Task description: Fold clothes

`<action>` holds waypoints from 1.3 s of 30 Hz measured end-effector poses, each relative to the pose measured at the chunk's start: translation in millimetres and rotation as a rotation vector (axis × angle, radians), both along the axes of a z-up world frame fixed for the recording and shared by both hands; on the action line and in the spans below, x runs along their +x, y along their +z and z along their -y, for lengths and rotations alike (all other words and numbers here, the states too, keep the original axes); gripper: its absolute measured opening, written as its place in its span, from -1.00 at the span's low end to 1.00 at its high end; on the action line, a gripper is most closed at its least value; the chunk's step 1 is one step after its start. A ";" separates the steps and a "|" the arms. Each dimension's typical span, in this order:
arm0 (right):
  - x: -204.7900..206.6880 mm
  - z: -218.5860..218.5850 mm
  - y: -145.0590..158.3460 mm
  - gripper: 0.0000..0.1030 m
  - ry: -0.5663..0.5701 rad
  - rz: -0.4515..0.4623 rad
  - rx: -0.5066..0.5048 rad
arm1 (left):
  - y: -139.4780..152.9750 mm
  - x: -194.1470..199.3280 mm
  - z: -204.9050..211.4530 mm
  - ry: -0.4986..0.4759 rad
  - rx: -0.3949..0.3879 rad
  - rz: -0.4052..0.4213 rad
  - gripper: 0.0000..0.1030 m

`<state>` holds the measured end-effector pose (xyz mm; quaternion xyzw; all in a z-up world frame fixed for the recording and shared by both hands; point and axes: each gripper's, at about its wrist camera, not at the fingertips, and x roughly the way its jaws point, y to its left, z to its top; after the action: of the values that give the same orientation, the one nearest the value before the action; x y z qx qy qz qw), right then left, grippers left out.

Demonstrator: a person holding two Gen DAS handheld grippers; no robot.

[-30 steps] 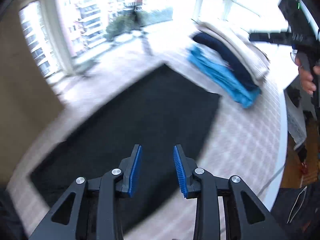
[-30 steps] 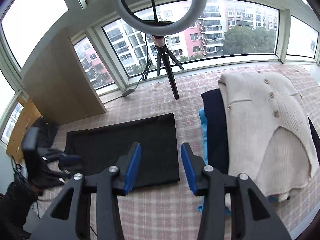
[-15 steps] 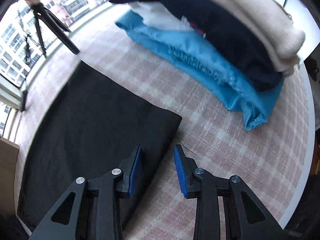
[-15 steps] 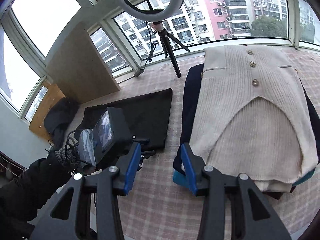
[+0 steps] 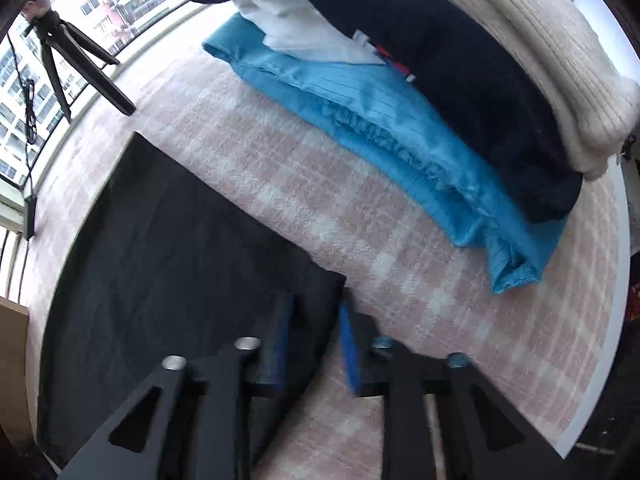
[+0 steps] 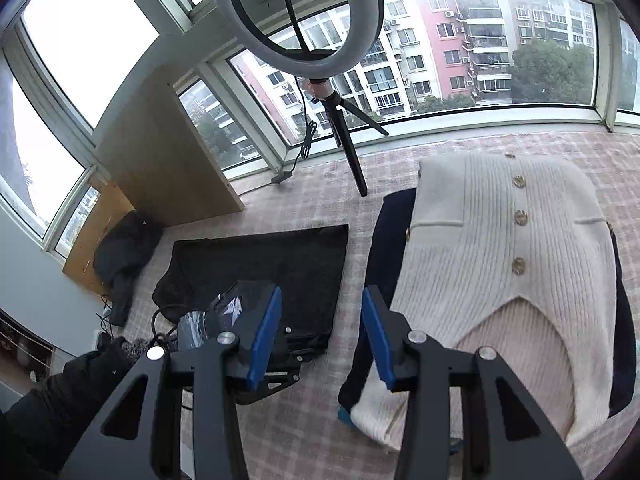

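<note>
— Under the cream cardigan (image 6: 500, 280), how much of the pile can you actually make out?

— Only edges. From the right wrist view the cardigan covers most of the stack; a navy garment (image 6: 386, 248) shows as a strip along its left side, and a sliver of blue at the bottom. The left wrist view shows the stack side-on: a blue garment (image 5: 400, 128) at the bottom, something white (image 5: 304, 36) tucked above it, then navy, then the cream knit, whose top is cut off by the frame edge. What kind of garment the lower ones are, I cannot tell.

— And the black piece?

— The black cloth (image 5: 160, 248) lies flat on the pink checked tablecloth (image 5: 420, 272), just left of the stack, apart from it. Its far left end is hidden by the lens rim.

— Where is the left gripper (image 5: 314, 336) against it?

— Right at the near right corner of the cloth. Its jaws stand apart, one finger over the cloth and the other over the tablecloth, the corner lying between them. That view is blurred, so whether the pads touch the fabric I cannot tell.

— The right gripper (image 6: 320, 336)?

— Jaws spread, holding nothing, above the gap between cloth and stack. Below it, a dark sleeve (image 6: 60, 400) and the left tool's body hide the cloth's near edge. A ring light on a tripod (image 6: 298, 16) stands by the window.
</note>
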<state>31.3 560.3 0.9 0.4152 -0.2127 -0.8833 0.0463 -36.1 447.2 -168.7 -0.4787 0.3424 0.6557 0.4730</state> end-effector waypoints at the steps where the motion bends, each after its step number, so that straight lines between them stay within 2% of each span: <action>1: -8.5 1.4 2.8 -0.19 0.005 -0.003 -0.009 | 2.1 -3.9 3.9 0.020 0.021 0.016 -0.88; 4: -34.4 6.0 11.0 -0.15 0.023 -0.014 -0.039 | 8.2 -15.5 15.6 0.081 0.083 0.064 -0.89; 6: -58.5 14.0 7.7 0.02 0.046 0.000 -0.069 | 12.4 -23.3 23.4 0.121 0.125 0.096 -0.89; 7: -72.0 18.5 0.0 0.03 0.046 0.027 -0.072 | 15.8 -26.8 28.9 0.144 0.151 0.104 -0.89; 13: -140.8 39.0 -65.7 0.03 -0.023 0.206 -0.093 | 31.0 -47.2 65.6 0.285 0.304 0.152 -0.89; 17: -174.0 52.0 -119.7 0.03 -0.041 0.352 -0.035 | 31.5 -50.2 75.4 0.328 0.364 0.163 -0.89; 24: -203.6 47.4 -179.6 0.03 -0.091 0.499 -0.137 | 34.1 -53.0 85.1 0.325 0.445 0.200 -0.89; 26: -209.6 47.9 -195.1 0.02 -0.092 0.529 -0.207 | 35.8 -53.7 89.6 0.328 0.457 0.198 -0.89; 27: -211.1 49.5 -194.1 -0.10 -0.093 0.511 -0.204 | 35.8 -54.7 92.5 0.333 0.464 0.201 -0.89; 28: -212.5 51.2 -192.3 -0.37 -0.095 0.490 -0.198 | 36.0 -55.8 96.2 0.341 0.471 0.203 -0.89; 29: -213.9 54.1 -190.0 -0.90 -0.086 0.478 -0.195 | 36.3 -56.7 99.9 0.349 0.477 0.202 -0.89; 33: -215.2 67.5 -170.7 -0.91 -0.071 0.399 -0.266 | 46.0 -59.2 126.3 0.386 0.537 0.202 -0.89; 39: -232.1 142.3 -95.7 -0.91 0.044 0.250 -0.229 | 70.9 -67.1 206.2 0.495 0.679 0.171 -0.89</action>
<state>-200.8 418.0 -94.8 0.5185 -0.3069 -0.7935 0.0861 -103.3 241.0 -97.8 -0.4159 -0.0585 0.7829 0.4590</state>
